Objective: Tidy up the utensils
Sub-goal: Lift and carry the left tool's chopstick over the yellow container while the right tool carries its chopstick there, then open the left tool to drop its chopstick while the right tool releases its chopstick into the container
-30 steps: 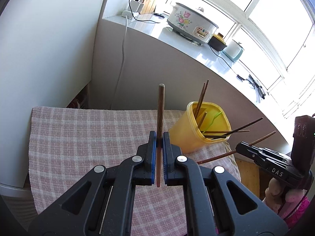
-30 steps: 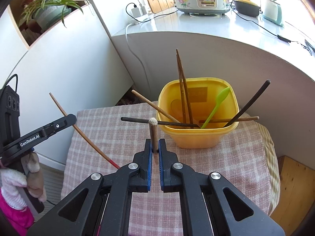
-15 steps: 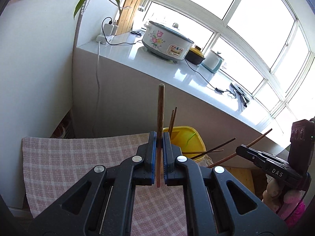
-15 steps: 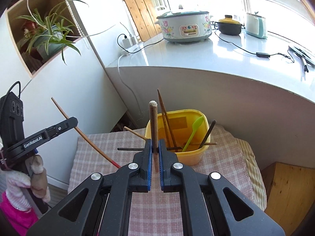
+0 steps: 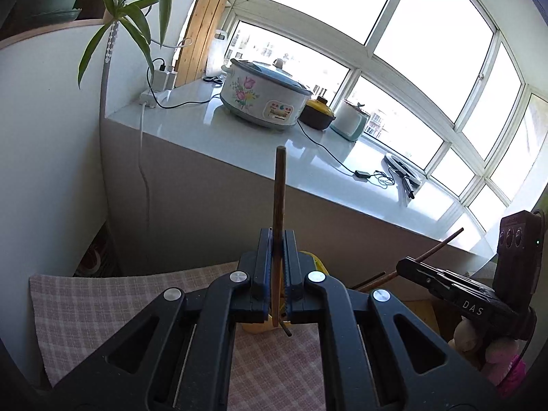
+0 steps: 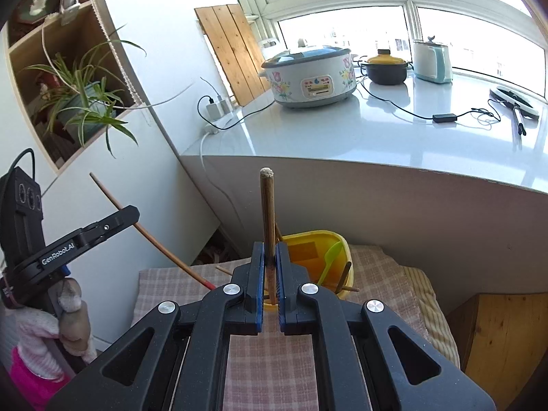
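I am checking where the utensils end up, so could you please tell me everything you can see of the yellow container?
The yellow container looks like thin, glossy plastic with a rounded rim and a rectangular patch on its inner back wall. It stands upright and open on the checked cloth, below the counter front. A green spoon leans inside it, and several brown sticks poke out across its rim. The right gripper hides its front; neither gripper touches it.

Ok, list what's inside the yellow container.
In the right wrist view, the yellow container holds a green spoon and several brown chopsticks, some lying across its rim. The right gripper covers its left side, so their count and the bottom stay hidden.
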Demonstrator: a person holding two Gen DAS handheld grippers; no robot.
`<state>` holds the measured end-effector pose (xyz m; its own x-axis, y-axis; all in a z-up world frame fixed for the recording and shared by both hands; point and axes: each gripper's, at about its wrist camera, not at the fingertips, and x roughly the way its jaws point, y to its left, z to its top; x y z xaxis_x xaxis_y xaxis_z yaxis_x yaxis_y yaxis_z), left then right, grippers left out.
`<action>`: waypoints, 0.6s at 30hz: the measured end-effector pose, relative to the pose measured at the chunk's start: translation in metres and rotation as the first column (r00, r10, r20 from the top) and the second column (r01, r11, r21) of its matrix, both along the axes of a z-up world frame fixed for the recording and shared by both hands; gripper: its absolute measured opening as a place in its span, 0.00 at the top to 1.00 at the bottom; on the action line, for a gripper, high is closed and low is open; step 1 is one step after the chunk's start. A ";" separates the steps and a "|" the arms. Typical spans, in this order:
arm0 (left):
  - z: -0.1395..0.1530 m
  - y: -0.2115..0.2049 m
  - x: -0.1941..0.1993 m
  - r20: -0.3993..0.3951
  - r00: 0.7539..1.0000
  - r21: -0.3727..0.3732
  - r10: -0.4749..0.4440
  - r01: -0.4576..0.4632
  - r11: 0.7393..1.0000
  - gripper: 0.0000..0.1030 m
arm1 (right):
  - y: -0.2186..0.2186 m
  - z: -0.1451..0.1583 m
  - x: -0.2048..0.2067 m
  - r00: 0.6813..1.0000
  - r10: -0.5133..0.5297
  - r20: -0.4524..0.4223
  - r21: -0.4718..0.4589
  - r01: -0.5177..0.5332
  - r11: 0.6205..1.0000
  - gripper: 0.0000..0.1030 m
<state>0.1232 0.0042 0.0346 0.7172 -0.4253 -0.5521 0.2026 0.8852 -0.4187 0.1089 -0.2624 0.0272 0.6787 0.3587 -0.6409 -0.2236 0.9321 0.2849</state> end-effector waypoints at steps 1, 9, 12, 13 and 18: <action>-0.001 -0.001 0.001 -0.002 1.000 -0.002 -0.001 0.001 1.000 0.96 | 0.000 0.000 0.002 1.000 0.001 0.002 -0.001 -0.001 1.000 0.96; -0.003 -0.011 0.018 -0.005 1.000 0.011 -0.012 0.012 1.000 0.96 | 0.004 -0.007 0.015 1.000 -0.006 0.002 -0.022 0.007 1.000 0.96; -0.006 -0.016 0.026 -0.008 1.000 0.020 -0.019 0.019 1.000 0.96 | 0.004 -0.011 0.021 1.000 -0.012 -0.002 -0.035 0.012 0.999 0.96; -0.008 -0.017 0.029 -0.011 1.000 0.022 -0.020 0.021 1.000 0.96 | 0.004 -0.012 0.024 1.000 -0.013 -0.005 -0.037 0.013 0.999 0.96; -0.018 -0.023 0.041 -0.031 0.999 0.034 -0.027 0.028 0.999 0.96 | 0.003 -0.022 0.032 0.999 -0.034 -0.017 -0.063 0.033 0.997 0.96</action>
<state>0.1639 -0.0186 0.0167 0.6881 -0.4247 -0.5884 0.2143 0.8936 -0.3944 0.1409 -0.2596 0.0050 0.6778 0.2948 -0.6736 -0.1872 0.9551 0.2296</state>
